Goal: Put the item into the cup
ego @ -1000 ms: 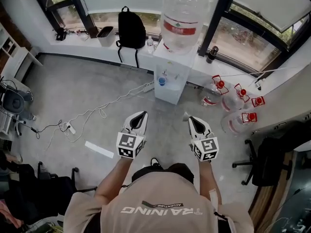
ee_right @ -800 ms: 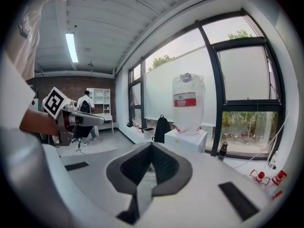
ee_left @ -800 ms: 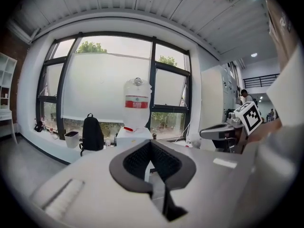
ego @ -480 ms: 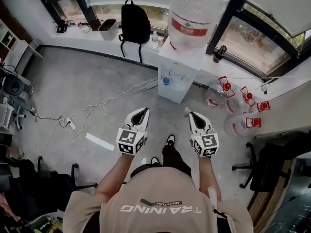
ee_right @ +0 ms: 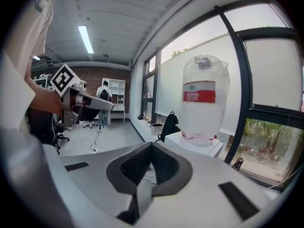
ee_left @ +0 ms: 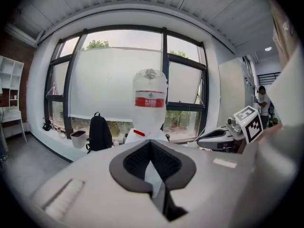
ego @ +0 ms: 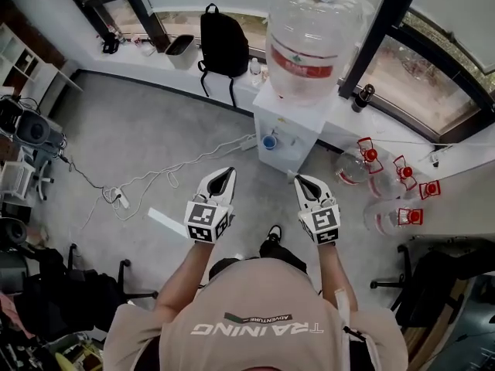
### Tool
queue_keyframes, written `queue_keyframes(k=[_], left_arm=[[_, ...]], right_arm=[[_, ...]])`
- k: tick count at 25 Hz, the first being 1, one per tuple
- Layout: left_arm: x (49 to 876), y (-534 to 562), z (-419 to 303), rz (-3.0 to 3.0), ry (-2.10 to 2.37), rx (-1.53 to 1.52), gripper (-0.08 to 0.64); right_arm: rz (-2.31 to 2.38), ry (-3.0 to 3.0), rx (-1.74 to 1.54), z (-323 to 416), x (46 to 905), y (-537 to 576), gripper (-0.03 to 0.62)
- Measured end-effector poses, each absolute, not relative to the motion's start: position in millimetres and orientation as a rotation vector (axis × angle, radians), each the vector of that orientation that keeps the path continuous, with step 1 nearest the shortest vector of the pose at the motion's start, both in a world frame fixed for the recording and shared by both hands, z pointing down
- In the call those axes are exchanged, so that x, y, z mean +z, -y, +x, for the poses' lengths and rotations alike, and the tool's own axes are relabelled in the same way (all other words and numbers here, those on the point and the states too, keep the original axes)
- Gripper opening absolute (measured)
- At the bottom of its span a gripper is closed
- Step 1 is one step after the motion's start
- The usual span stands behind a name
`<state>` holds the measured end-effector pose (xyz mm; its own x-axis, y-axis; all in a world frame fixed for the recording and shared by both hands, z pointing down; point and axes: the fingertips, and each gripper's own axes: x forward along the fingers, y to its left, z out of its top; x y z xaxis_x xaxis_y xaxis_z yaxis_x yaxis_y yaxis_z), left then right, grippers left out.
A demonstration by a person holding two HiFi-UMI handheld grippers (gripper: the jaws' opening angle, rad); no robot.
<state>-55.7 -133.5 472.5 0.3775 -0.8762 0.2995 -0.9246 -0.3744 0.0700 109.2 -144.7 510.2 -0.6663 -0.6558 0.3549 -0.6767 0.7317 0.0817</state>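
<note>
Currently both grippers are held side by side above the grey floor (ego: 155, 137), pointed toward the water dispenser (ego: 290, 130). The left gripper (ego: 224, 173) is seen with its jaws brought together and nothing between them, and the right gripper (ego: 297, 179) is likewise closed and empty. A small blue cup (ego: 269, 141) is set at the front of the white dispenser, beneath the large bottle (ego: 313, 37), well apart from both grippers. Which item is meant cannot be told.
</note>
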Motion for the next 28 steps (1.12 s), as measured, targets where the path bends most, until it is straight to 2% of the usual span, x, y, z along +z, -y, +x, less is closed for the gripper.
queue_keyframes(k=[13,28], left_arm=[[489,193,-48,2.340,1.628,0.327,0.008],[489,277,-130,2.486,1.528,0.283,0.008]], right_arm=[[0.939,2.652,0.212,91,529,219,0.011],[1.001,2.553,0.240,18,540,256,0.011]])
